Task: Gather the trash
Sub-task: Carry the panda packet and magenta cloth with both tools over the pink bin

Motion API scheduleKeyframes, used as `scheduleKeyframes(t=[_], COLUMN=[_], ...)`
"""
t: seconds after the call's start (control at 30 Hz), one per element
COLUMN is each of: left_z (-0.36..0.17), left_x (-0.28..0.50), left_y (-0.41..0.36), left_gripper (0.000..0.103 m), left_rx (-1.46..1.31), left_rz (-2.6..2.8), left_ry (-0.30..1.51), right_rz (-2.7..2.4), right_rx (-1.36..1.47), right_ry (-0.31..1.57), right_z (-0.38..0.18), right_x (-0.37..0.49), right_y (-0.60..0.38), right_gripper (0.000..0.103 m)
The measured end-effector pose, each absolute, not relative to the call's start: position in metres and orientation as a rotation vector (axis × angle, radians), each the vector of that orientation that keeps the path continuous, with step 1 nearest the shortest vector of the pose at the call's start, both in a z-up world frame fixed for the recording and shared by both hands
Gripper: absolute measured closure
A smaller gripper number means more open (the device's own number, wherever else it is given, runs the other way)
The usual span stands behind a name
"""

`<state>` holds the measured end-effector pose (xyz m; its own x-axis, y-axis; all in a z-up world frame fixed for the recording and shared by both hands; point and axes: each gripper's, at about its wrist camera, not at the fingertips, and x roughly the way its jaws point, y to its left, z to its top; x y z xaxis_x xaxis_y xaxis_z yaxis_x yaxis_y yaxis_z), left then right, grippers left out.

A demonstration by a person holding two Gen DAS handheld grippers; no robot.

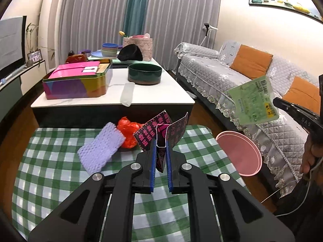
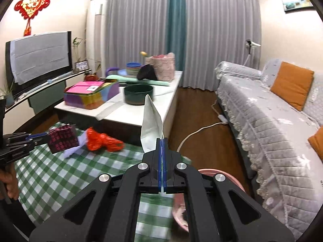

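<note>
both tools are clamped on trash, the left tool pinching a black-and-pink carton at lower centre, the right tool nipping a thin green wrapper by its edge above the pink bin, so it may slip and miss.

Even, warm indoor light fills both views, with soft shadows and no harsh glare. Fisheye distortion bends the curtains and sofa near dark, vignetted corners. The right wrist view is slightly blurred.
</note>
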<state>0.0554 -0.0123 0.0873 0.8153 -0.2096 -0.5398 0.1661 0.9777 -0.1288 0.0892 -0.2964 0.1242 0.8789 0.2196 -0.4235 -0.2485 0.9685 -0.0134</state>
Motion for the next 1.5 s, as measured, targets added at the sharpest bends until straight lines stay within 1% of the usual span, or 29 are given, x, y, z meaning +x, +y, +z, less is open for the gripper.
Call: scheduleKeyframes(t=[0.2,0.37,0.73,1.5], left_z=[0.091,0.085,0.072,0.060], left_x=[0.058,0.065,0.086,0.126], left_y=[-0.041,-0.067,-0.118,-0.203], left_gripper=[0.094,0.094,0.094,0.094], left_rx=[-0.061,-0.056,-0.038,0.019], left_rz=[-0.225,-0.253,-0.308,-0.439], left_ry=[0.576,0.593,0.617,0.637], right_rz=[0.183,0.137,0.046,-0.063], right_rx=[-0.013,0.048,0.119,0.156], right_ry=[0.419,0.418,0.415,0.428], right_z=[0.124,0.110,0.094,0.084], right_x=[0.094,0.098,0.106,0.116], right_y=[-0.343,-0.372,-0.413,-0.456], right_gripper=[0.102,0.102,0.102,0.102])
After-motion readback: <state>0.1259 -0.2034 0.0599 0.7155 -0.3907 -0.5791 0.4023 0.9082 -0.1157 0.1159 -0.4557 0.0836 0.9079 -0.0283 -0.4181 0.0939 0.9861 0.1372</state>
